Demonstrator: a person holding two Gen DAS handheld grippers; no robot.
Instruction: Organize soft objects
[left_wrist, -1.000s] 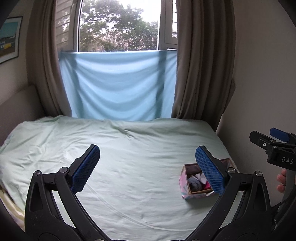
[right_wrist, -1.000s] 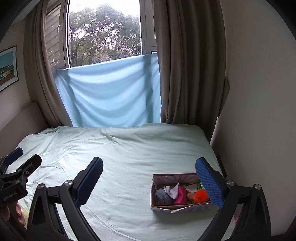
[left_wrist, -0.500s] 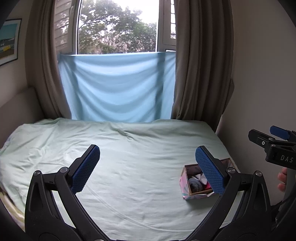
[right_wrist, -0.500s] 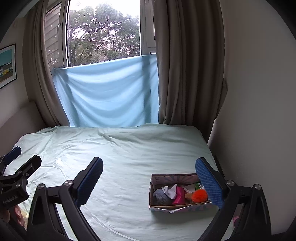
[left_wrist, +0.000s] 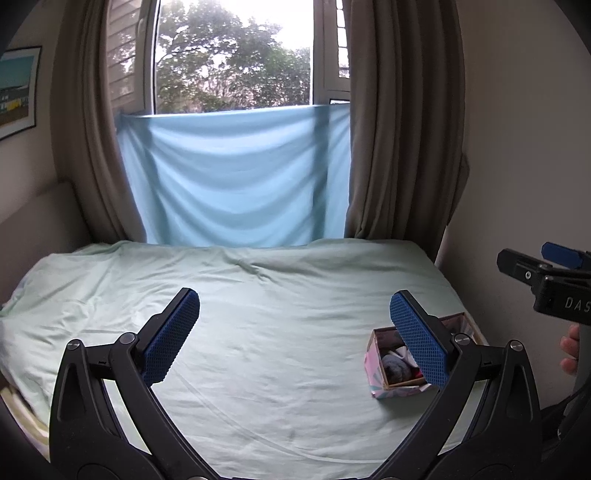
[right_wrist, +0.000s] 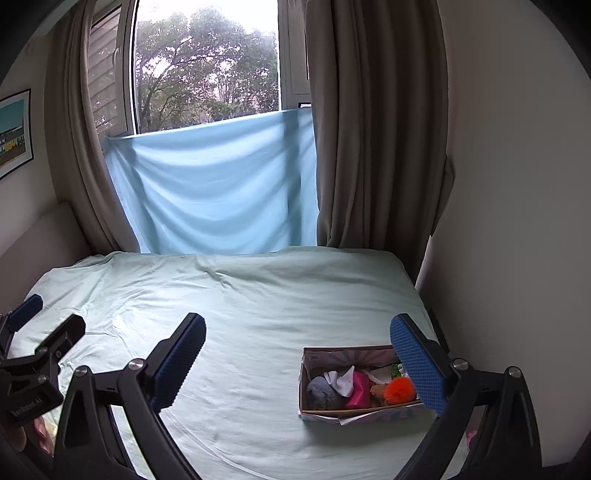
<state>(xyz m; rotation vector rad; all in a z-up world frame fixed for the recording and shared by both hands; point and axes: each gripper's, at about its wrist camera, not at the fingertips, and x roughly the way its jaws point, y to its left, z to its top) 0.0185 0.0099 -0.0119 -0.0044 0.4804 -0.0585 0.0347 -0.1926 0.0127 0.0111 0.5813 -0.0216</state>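
Soft daylight enters through the window (left_wrist: 236, 55), blown out at its top; room dim; edges curved, dark-vignetted.

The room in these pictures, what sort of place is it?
Most likely a bedroom in a home: a wide bed under a pale green sheet, long brown curtains beside a window onto trees, and a framed picture on the wall.

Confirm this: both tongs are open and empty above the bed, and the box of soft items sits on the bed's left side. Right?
Not quite: the box sits on the bed's right side, near the wall, as the right wrist view shows. The left tongs and right tongs are indeed open and empty.
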